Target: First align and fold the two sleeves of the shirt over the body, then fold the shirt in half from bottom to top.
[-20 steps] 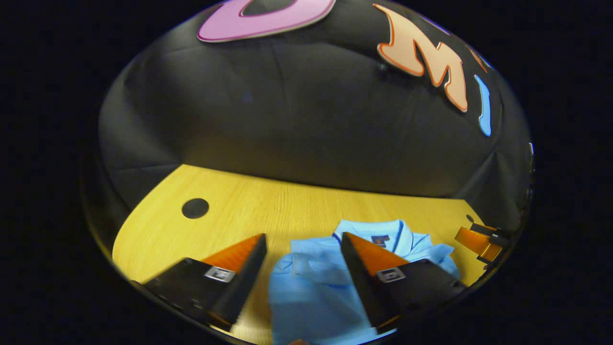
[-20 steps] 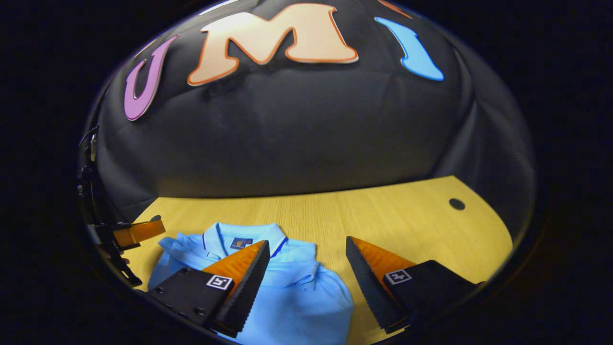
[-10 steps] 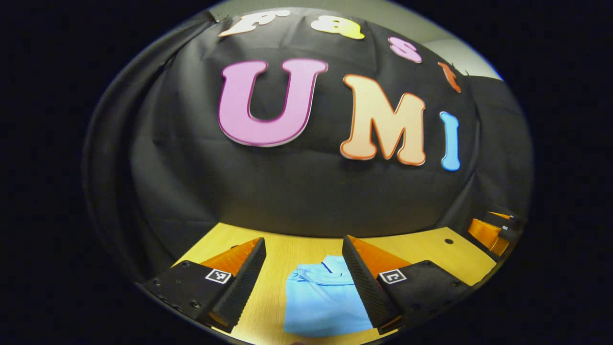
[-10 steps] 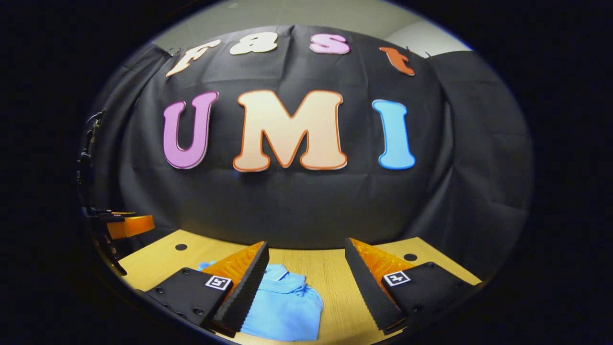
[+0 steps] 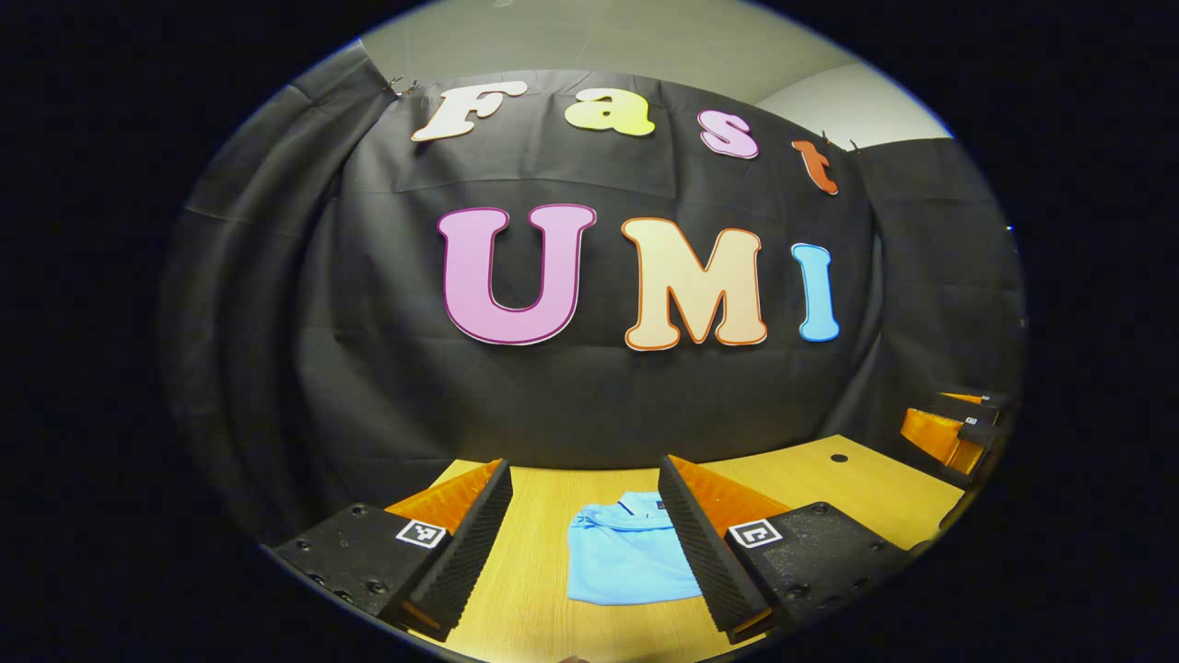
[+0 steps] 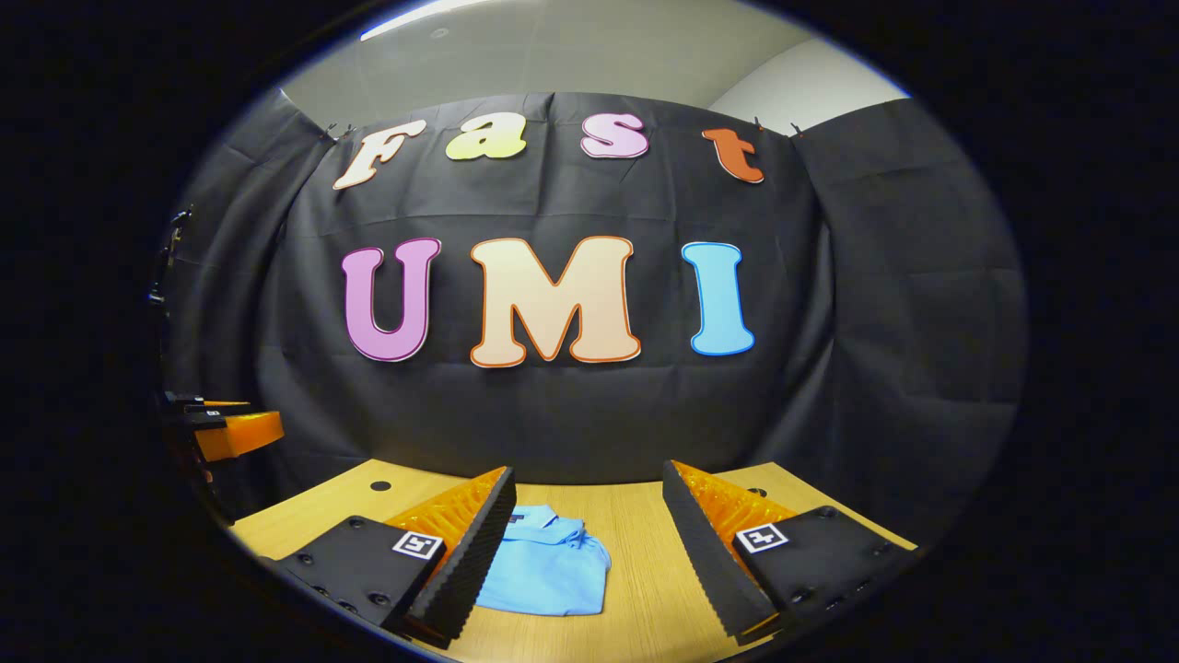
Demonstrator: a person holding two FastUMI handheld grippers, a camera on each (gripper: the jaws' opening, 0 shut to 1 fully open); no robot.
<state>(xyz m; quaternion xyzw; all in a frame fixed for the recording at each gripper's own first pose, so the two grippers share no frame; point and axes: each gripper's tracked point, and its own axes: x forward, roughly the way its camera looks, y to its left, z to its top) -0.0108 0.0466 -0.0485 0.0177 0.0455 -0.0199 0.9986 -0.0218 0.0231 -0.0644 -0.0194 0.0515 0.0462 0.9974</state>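
A light blue polo shirt (image 5: 624, 562) lies folded into a compact rectangle on the wooden table (image 5: 543, 589), collar at the far end. In the left gripper view my left gripper (image 5: 585, 534) is open, held back from the shirt and above the table, with nothing between its fingers. In the right gripper view the shirt (image 6: 550, 569) lies ahead between the fingers, nearer the left one. My right gripper (image 6: 589, 539) is open too and holds nothing. The right gripper (image 5: 944, 431) shows far off at the right edge of the left gripper view, and the left gripper (image 6: 226, 433) at the left edge of the right gripper view.
The wooden table (image 6: 645, 589) has round cable holes (image 5: 838, 458) (image 6: 379, 485) near its far corners. The black cloth wall (image 6: 553, 414) hangs directly behind the table's far edge. A pale ceiling shows above it.
Both grippers have pulled back and tilted up from the shirt, which now looks smaller and farther away. More of the wall and ceiling has come into sight. Both stay open.
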